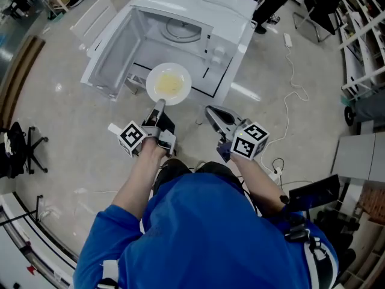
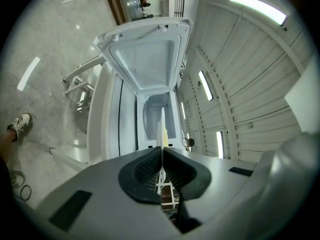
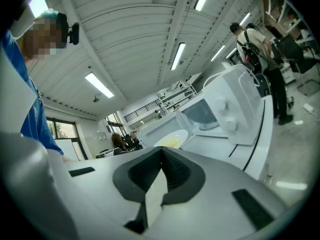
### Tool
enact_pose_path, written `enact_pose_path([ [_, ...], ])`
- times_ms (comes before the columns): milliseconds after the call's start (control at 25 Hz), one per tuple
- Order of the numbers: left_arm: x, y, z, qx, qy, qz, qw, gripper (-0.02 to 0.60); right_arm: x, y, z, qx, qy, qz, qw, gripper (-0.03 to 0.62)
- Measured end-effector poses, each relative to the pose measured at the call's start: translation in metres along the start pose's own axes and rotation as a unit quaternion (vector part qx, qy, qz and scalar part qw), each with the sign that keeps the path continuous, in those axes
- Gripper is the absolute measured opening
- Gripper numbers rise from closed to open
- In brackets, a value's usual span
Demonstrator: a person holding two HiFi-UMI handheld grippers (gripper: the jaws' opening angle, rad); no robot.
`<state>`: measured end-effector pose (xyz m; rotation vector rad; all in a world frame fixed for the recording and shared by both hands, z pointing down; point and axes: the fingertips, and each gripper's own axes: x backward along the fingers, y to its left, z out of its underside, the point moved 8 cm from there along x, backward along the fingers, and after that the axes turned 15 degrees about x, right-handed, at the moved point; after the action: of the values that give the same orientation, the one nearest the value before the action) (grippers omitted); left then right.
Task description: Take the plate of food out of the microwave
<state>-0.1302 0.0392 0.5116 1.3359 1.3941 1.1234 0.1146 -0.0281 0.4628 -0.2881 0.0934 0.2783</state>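
The left gripper has its jaws pinched tight on the near rim of a round white plate. The plate carries pale yellow food and sits just outside the open white microwave. To the right, the right gripper is closed and empty.

1 microwave; 1 plate of food; 2 tongs: left tongs; right tongs

White plate of yellow food, white microwave
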Motion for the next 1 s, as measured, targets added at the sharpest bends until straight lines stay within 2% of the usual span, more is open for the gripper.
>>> enact_pose_path([
  [280, 0.053, -0.013, 0.012, 0.004, -0.01, 0.009, 0.9999, 0.017, 0.012, 0.024, 0.007, -0.006, 0.006, -0.017, 1.0, -0.004],
  [600, 0.092, -0.028, 0.007, 0.014, 0.023, 0.002, 0.9996, 0.017, 0.009, 0.043, 0.007, -0.033, -0.006, 0.013, 0.999, -0.005],
  [1000, 0.097, -0.027, -0.012, 0.025, 0.042, 0.002, 0.9988, 0.018, -0.001, 0.053, 0.002, -0.028, -0.002, 0.036, 0.999, -0.003],
])
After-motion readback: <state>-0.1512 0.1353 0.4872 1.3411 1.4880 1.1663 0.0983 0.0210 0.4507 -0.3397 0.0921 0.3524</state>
